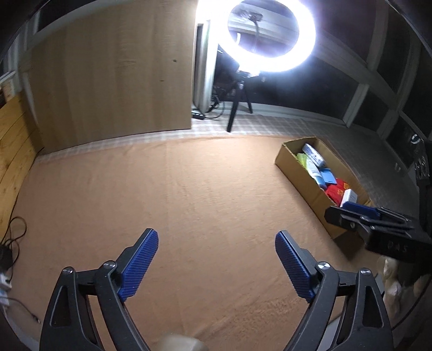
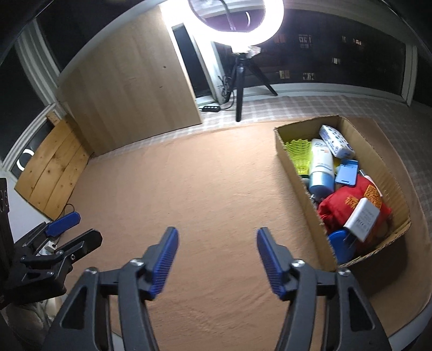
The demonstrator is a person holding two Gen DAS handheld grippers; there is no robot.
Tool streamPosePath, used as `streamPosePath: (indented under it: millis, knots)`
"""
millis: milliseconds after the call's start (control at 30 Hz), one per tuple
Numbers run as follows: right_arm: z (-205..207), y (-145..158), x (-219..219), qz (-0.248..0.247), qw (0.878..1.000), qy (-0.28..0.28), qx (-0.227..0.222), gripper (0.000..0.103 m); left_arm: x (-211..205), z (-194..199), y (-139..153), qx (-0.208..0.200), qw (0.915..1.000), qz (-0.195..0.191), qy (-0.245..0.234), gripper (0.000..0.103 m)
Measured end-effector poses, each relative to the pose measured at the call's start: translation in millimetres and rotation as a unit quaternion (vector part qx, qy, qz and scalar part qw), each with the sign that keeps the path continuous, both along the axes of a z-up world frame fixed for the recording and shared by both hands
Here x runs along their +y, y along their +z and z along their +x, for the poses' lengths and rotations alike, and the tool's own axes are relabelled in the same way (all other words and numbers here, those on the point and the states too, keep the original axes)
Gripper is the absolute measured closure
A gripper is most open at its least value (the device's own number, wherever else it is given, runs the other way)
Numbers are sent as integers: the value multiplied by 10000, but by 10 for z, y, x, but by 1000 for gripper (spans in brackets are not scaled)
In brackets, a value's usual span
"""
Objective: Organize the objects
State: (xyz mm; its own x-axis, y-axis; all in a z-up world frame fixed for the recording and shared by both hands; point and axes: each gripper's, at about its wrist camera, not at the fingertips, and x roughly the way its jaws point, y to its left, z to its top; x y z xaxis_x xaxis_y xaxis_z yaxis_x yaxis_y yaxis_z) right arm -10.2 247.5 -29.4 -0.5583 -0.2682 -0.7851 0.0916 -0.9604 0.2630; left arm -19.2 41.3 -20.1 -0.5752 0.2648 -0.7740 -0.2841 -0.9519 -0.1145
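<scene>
A cardboard box stands at the right on the tan cloth, filled with several items: a yellow-green basket, a white and blue tube, a red packet, a white charger, a blue phone stand. In the left wrist view the same box lies far right. My left gripper hangs open over bare cloth, nothing between its blue pads. My right gripper is open too, empty, left of the box. Each gripper shows at the edge of the other's view.
A bright ring light on a black tripod stands at the back on a checked cloth. A wooden panel rises behind the tan cloth. Planks and cables lie at the left edge.
</scene>
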Motion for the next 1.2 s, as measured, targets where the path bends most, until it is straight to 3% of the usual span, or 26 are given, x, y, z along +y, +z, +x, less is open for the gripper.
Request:
streamPosePath:
  millis: [233,367,1200]
  knots:
    - [86,44,-244,313,9994,94,86,41,-145,143,0,-21,9999,-4,122,9]
    - [111,76,-316,475,9988,30,143,29,-199,172,15,-8,9998,-22,174,8]
    - [197,106,-422,465,9986,-96,251,27,-353,93,-72,-73,9993,-55,349,5]
